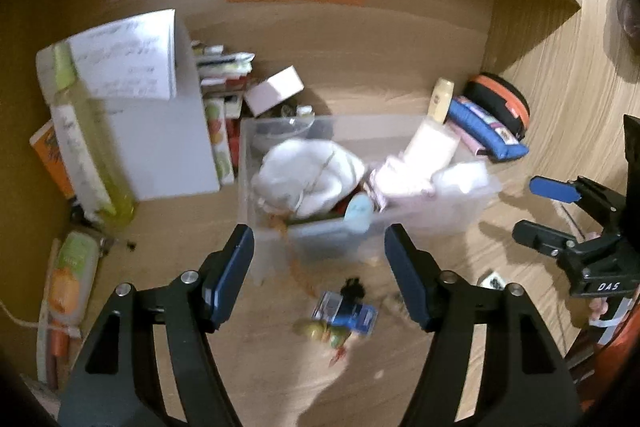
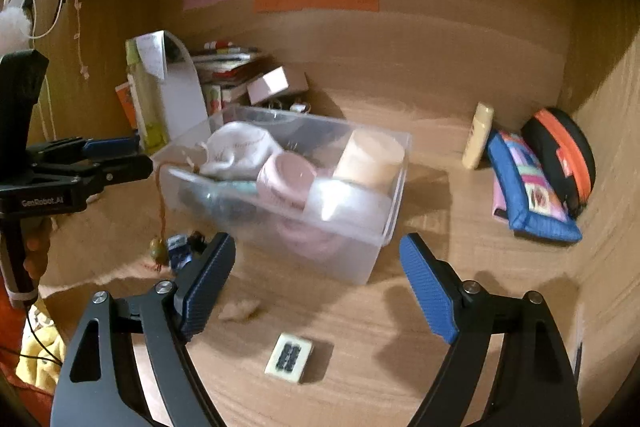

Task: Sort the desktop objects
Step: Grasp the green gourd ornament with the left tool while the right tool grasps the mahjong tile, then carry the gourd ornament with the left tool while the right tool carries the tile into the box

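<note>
A clear plastic bin [image 1: 440, 223] [image 2: 360, 251] stands mid-desk, filled with a white cloth [image 1: 308, 171] [image 2: 236, 147], a cream jar [image 2: 370, 157], a pink jar [image 2: 286, 179] and other items. My left gripper [image 1: 320, 275] is open and empty, just in front of the bin, above a blue packet [image 1: 348, 313] and a beaded charm [image 1: 320, 331]. My right gripper [image 2: 316, 283] is open and empty, before the bin's near corner; a mahjong tile [image 2: 289, 357] lies between its fingers on the desk. Each gripper shows in the other's view, the right [image 1: 560, 215] and the left [image 2: 104, 155].
A yellow-green bottle [image 1: 88, 147], a white file holder [image 1: 160, 131] and stacked books [image 1: 224, 83] stand at the back left, with a pink box [image 1: 276, 89]. A cream bottle [image 2: 478, 135], a blue pouch [image 2: 528, 195] and a black-orange case [image 2: 564, 159] sit at the right wall.
</note>
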A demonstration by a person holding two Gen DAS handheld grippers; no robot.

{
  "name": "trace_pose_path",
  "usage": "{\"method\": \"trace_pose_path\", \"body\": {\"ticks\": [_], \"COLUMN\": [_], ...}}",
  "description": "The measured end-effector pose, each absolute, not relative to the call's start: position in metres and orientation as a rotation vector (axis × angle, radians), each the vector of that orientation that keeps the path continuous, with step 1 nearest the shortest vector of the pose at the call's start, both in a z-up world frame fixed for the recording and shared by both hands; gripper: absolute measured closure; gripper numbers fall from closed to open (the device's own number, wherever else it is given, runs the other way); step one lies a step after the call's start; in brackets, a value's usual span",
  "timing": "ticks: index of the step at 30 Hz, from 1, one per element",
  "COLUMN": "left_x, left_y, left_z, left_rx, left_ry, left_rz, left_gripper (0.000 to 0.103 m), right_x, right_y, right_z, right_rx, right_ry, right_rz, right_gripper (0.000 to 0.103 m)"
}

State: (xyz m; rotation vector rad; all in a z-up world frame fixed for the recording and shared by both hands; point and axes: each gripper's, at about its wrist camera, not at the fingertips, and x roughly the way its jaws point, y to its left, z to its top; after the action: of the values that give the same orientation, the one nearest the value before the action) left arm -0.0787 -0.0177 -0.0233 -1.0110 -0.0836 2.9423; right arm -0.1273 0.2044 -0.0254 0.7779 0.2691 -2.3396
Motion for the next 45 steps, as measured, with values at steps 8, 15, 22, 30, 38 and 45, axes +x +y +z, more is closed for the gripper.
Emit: {"method": "trace_pose_path", "body": {"ticks": [8, 15, 22, 30, 38, 45], "left_x": [-0.065, -0.067, -0.08, -0.081, -0.081, -0.074], "left_y": [-0.026, -0.023, -0.017, -0.014, -0.014, -0.023], "left_z": [-0.058, -0.089, -0.103, -0.104, -0.102, -0.089], "left_rx": [-1.166, -1.288, -1.341, -1.324, -1.304, -1.234], "left_ry": [-0.08, -0.08, -0.08, -0.043, -0.047, -0.123], "left_rz": [2.915, 2.832, 2.765, 2.783, 2.788, 2.832], "left_gripper": [0.031, 0.031, 0.047, 0.057, 0.061, 0.061], "right_x": [-0.113, -0.112, -0.109, -0.107, -0.106, -0.11], "right_y": [0.206, 0.204, 0.202, 0.199, 0.195, 0.193], "right_z": [-0.052, -0.074, -0.087, -0.095, -0.098, -0.093], "right_rx": [0.857, 0.933, 0.967, 1.005, 1.017, 0.998], "right_ry": [0.317, 0.327, 0.341, 0.355, 0.361, 0.349], "right_rz": [-2.302, -2.266, -2.243, -2.175, -2.125, -2.13], "right_gripper": [0.021, 0.021, 0.023, 0.051, 0.08, 0.081]}}
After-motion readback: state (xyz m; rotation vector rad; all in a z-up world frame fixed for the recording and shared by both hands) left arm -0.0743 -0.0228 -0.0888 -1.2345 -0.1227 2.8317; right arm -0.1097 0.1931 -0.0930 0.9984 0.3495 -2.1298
